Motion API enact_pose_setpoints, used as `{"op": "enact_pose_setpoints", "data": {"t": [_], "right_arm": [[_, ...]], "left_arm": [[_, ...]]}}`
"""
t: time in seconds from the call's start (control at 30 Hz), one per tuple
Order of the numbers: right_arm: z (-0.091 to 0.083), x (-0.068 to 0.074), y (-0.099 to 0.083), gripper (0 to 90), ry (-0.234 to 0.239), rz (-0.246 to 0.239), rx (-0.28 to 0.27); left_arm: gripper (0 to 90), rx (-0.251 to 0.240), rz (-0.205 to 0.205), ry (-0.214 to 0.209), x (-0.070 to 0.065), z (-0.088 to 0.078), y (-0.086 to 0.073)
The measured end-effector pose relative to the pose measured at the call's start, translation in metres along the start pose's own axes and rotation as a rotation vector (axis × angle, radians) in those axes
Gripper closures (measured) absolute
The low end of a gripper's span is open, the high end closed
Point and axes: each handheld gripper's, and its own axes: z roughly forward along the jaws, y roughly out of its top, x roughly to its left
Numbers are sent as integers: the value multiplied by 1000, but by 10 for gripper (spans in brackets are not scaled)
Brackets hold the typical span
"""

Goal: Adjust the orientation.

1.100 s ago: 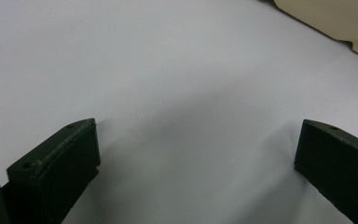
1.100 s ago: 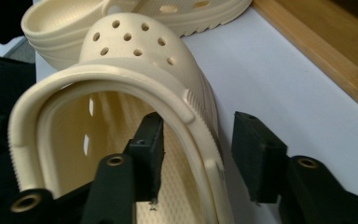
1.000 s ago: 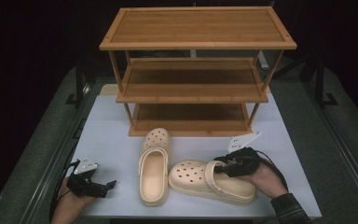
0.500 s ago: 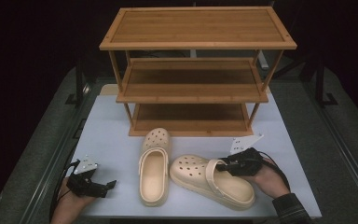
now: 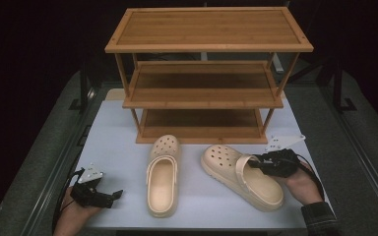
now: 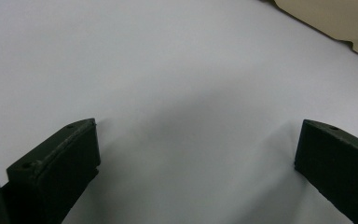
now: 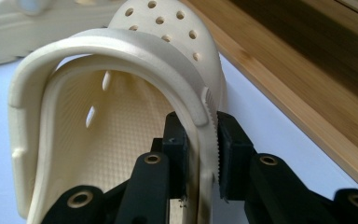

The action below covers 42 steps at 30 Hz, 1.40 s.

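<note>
Two cream clogs lie on the white table in front of a wooden shoe rack (image 5: 204, 93). The right clog (image 5: 241, 175) points toward the rack at a slant, and my right gripper (image 5: 257, 164) is shut on its side wall (image 7: 205, 140), one jaw inside and one outside. The left clog (image 5: 162, 173) lies straight, toe toward the rack, untouched. My left gripper (image 5: 114, 195) rests low at the table's front left, open with nothing between its jaws (image 6: 196, 154); a bit of the left clog (image 6: 335, 23) shows at the top right of the left gripper view.
The rack has three bamboo shelves; its bottom shelf (image 5: 202, 123) sits just behind the clogs, and its edge (image 7: 289, 102) runs close to the held clog. The white table (image 5: 118, 147) ends near my hands. Dark floor surrounds it.
My right gripper has dragged the right clog rightward and turned its toe more toward the rack, widening the gap between the clogs. The left gripper has stayed put.
</note>
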Motion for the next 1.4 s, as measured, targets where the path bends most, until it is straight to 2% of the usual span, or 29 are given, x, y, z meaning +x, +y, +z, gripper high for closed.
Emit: {"op": "enact_pose_setpoints", "data": {"t": [0.07,0.17,0.2,0.23,0.33,0.4,0.43,0.53,0.6,0.7,0.8,0.9,0.97,1.2,1.4], "right_arm": [[1,-4,-4,753,-20,20,15],[5,-5,-7,741,-34,25,32],[6,-7,-9,695,-18,51,19],[6,-7,-9,695,-18,51,19],[3,-8,-13,586,-11,77,12],[-7,-6,-21,540,-11,91,11],[-7,-6,-21,540,-11,91,11],[-26,-3,-31,534,-12,112,-23],[-39,-2,-38,553,-17,123,-57],[-58,-6,-51,643,-32,151,-105],[-65,-13,-62,766,-44,177,-104],[-64,-20,-74,897,-38,205,-101],[-59,-23,-79,899,-26,215,-79],[-35,-23,-82,899,10,190,16],[-29,-21,-80,900,30,175,31]], "left_arm": [[0,0,0,0,0,0,0],[0,0,0,0,0,0,0],[0,0,0,0,0,0,0],[0,0,0,0,0,0,0],[0,0,0,0,0,0,0],[0,0,0,0,0,0,0],[0,0,0,0,0,0,0],[0,-1,-1,0,0,0,0],[0,0,0,-1,0,0,0],[0,0,-1,-1,0,0,0],[0,1,-1,-1,0,0,0],[0,0,-2,-1,0,0,0],[0,0,-1,-1,0,0,0],[0,0,-2,-1,0,0,0],[0,0,-2,-1,0,0,0]]}}
